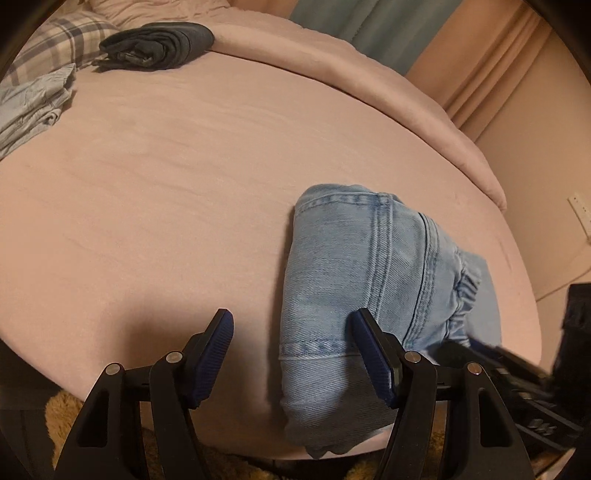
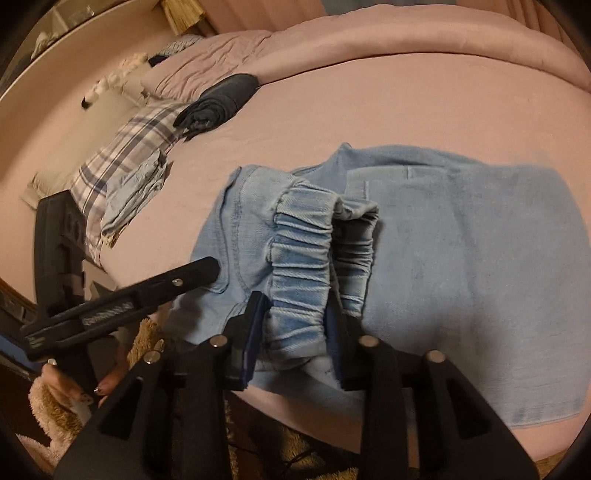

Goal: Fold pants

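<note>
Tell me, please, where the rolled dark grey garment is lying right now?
The rolled dark grey garment lies at the bed's far left in the left wrist view, beside the plaid pillow, well apart from the light blue jeans.

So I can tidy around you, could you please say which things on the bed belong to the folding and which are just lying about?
In use: light blue jeans, left gripper, right gripper.
Lying about: rolled dark garment, plaid pillow, crumpled pale blue garment.
</note>
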A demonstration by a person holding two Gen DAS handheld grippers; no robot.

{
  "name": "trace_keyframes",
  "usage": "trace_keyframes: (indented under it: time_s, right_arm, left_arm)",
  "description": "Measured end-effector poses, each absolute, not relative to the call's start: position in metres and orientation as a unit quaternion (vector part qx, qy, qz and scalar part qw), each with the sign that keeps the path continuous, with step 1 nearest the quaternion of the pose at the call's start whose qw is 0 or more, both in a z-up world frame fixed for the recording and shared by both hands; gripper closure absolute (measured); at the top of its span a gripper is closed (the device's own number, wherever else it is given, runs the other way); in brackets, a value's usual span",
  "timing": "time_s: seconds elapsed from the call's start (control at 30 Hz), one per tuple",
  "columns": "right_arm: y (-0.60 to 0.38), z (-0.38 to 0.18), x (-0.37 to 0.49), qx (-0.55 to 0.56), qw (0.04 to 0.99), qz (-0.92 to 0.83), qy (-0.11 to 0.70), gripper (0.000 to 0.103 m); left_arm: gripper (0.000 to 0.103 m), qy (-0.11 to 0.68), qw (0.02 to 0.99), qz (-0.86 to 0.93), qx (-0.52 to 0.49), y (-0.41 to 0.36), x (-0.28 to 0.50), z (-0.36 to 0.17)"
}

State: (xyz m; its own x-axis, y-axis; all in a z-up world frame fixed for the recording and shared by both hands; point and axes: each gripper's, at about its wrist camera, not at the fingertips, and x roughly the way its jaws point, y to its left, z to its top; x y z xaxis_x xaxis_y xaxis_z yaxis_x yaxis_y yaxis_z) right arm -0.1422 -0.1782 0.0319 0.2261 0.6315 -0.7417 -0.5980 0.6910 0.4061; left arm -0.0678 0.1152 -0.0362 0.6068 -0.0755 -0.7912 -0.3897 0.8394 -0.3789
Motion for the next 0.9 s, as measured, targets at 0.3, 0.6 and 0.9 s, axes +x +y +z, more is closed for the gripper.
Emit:
trace_keyframes:
  time_s: [0.3, 0.6, 0.9]
  right_arm:
    - [-0.188, 0.028, -0.096, 0.099, 0.756, 0.406, 0.504, 0.023]
    - [-0.167, 0.022, -0.094, 0.120, 0.748, 0.418, 0.502, 0.068]
    - [-0.249, 0.118, -0.104, 0.108, 0.844, 0.362, 0.380, 0.069]
  left_arm:
    - [0.035, 0.427, 0.855, 0.083, -0.281, 0.118, -0.074, -0.040]
    - [0.035, 0.402, 0.854, 0.017, -0.330, 0.122, -0.084, -0.022]
    - [0.035, 0.367, 0.869, -0.037, -0.330, 0.104, -0.086, 0.009]
